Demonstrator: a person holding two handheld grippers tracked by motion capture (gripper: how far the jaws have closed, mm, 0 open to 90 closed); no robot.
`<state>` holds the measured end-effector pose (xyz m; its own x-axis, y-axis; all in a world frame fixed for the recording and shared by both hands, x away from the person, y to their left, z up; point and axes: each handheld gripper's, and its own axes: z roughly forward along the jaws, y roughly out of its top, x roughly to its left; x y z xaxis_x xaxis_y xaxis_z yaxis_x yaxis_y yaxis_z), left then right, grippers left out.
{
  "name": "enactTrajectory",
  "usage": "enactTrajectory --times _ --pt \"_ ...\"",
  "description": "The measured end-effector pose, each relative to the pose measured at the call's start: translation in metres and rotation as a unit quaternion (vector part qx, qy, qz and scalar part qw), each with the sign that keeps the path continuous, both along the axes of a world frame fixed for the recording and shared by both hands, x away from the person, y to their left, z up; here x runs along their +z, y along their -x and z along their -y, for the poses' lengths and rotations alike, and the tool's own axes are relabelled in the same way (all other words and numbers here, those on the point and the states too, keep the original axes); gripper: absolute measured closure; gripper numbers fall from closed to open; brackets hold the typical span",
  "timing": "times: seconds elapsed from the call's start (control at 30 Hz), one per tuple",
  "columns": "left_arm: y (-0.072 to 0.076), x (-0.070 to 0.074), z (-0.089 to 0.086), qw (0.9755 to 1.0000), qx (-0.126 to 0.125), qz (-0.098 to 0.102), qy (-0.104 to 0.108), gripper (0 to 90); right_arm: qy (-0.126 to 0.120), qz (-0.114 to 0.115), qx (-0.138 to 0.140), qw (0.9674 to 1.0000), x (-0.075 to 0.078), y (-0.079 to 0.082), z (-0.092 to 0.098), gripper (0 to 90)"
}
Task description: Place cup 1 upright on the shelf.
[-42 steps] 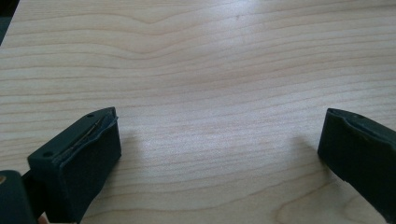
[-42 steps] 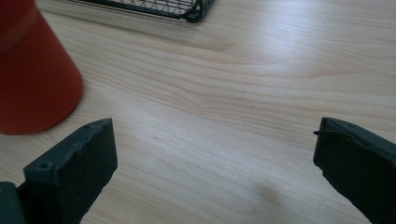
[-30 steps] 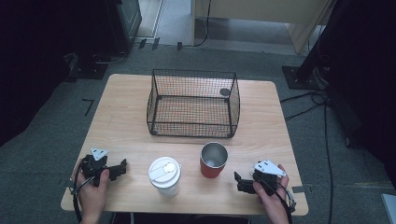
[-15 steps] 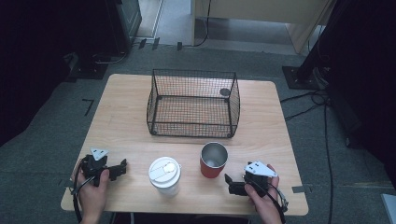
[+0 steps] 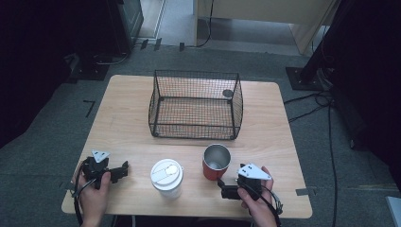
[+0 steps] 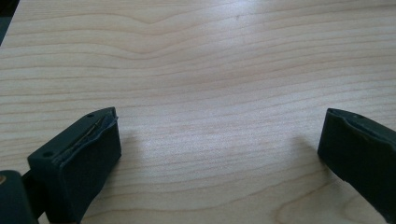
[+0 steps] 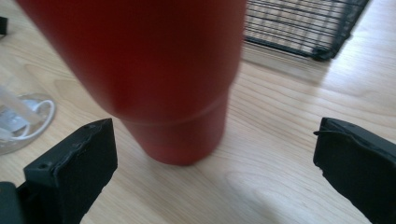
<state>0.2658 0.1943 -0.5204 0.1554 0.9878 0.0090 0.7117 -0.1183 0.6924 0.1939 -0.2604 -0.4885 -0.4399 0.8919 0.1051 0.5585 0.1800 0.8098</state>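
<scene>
Right hand-held gripper (image 5: 226,188) has slid close to red cup (image 5: 215,162) — jaws spread wide.

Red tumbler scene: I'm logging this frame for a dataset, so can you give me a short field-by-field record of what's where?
surface: wooden table
red tumbler: upright, open top, near front edge
white lidded cup: upright, left of the tumbler
wire basket: behind both cups, mid-table
right gripper: open, fingers aimed at the tumbler's base, not touching it
left gripper: open, over bare wood at the front left
</scene>
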Motion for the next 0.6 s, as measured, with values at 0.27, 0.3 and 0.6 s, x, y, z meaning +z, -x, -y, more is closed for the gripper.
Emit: enactTrajectory --times 0.27,0.3,0.6 --pt "0.0 0.0 0.0 1.0 0.0 0.0 0.0 0.0 -0.003 0.003 0.016 0.9999 0.004 -0.002 -0.015 0.0" --pt "0.0 0.0 0.0 1.0 0.0 0.0 0.0 0.0 -0.004 0.002 0.017 0.9999 0.005 -0.003 -0.017 0.0" --pt "0.0 0.0 0.0 1.0 0.0 0.0 0.0 0.0 -0.012 0.009 0.016 0.9998 0.01 -0.01 -0.029 0.0"
